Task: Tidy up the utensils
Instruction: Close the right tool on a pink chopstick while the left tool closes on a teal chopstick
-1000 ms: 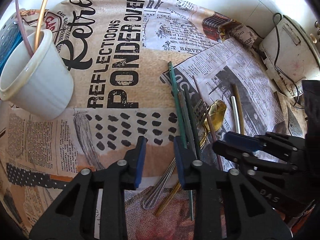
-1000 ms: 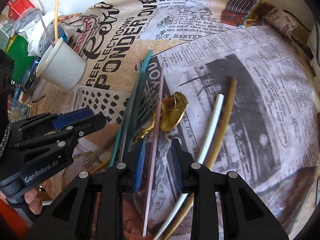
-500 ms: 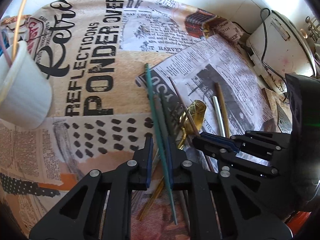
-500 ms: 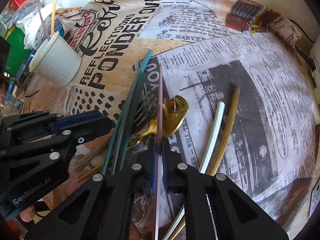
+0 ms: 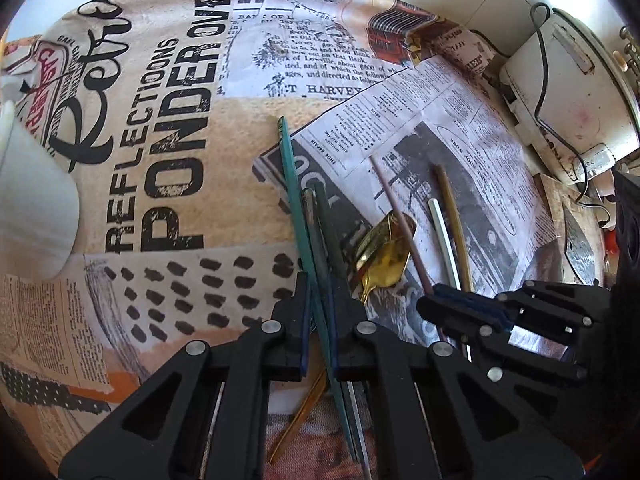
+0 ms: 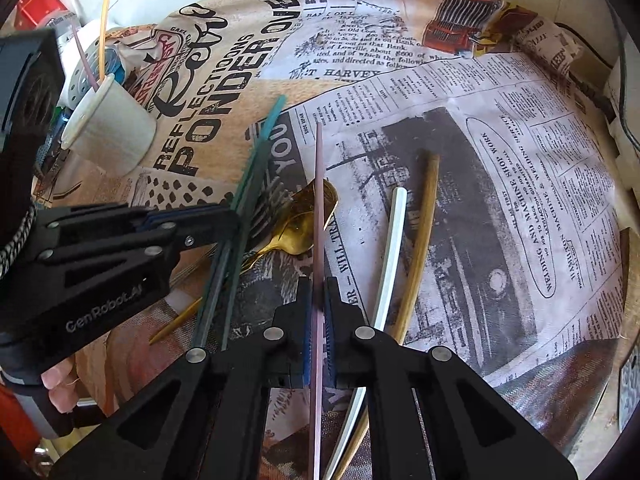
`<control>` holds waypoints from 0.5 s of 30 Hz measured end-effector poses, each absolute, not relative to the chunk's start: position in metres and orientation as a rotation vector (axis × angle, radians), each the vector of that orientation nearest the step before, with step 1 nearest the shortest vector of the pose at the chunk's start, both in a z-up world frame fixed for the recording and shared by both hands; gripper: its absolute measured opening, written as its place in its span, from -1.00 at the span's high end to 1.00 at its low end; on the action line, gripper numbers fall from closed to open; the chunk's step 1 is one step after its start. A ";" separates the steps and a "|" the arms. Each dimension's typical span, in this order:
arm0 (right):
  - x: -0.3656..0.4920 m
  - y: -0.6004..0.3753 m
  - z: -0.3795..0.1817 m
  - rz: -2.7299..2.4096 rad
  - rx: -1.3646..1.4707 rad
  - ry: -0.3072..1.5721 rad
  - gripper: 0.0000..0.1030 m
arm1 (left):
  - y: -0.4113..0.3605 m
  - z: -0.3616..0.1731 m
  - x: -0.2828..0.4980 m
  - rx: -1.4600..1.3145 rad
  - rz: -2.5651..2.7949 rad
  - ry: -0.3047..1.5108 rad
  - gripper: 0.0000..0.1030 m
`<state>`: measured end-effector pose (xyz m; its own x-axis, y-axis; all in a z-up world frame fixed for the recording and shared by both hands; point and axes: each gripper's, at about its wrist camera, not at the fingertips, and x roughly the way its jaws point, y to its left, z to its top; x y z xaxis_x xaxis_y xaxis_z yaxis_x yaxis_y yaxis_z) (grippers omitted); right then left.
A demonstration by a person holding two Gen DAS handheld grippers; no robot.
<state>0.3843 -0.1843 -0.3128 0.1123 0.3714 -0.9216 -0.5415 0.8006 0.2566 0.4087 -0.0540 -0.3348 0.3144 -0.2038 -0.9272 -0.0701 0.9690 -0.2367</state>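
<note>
A: Left wrist view, item one: left tongs (image 5: 318, 312), closed on the teal stick (image 5: 294, 196), which runs forward between the blue pads and lies slanted over the desk (image 5: 240, 184)
B: And beside it?
A: Two darker sticks (image 5: 320, 216) just right of the teal one; whether the pads also catch one of them cannot be told from this angle. Gold spoon (image 5: 384, 256) next, bowl towards the camera
B: Right wrist view?
A: Item two: right tongs (image 6: 319, 320), clamped on the mauve stick (image 6: 319, 200), which points straight ahead and passes over the gold spoon's bowl. Right of it, a white stick (image 6: 394, 240) and a tan stick (image 6: 426, 216), side by side, lying loose on the newsprint cloth (image 6: 520, 160)
B: Fork?
A: Silver fork (image 6: 272, 204), tines partly under the teal stick, touching the spoon
B: Holder?
A: White cup (image 6: 112, 128), far left on the desk, well apart from the pile, holding a yellow stick (image 6: 105, 20) and a pale purple stick (image 6: 84, 60), both leaning
B: Anything else?
A: White appliance (image 5: 568, 92) with a black cord, back right in the left wrist view
</note>
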 end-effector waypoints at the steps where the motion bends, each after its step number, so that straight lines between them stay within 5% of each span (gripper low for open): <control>1: 0.385 -0.182 -0.313 0.677 -0.161 1.298 0.89 | -0.055 -0.335 0.411 -0.250 -0.093 1.258 0.89; 15: 0.389 -0.165 -0.323 0.696 -0.173 1.307 0.88 | -0.057 -0.342 0.430 -0.224 -0.115 1.302 0.79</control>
<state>0.3892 -0.1647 -0.3225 0.0926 0.3720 -0.9236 -0.5589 0.7871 0.2609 0.4304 -0.0567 -0.3420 0.2638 -0.2100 -0.9414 -0.0416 0.9726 -0.2286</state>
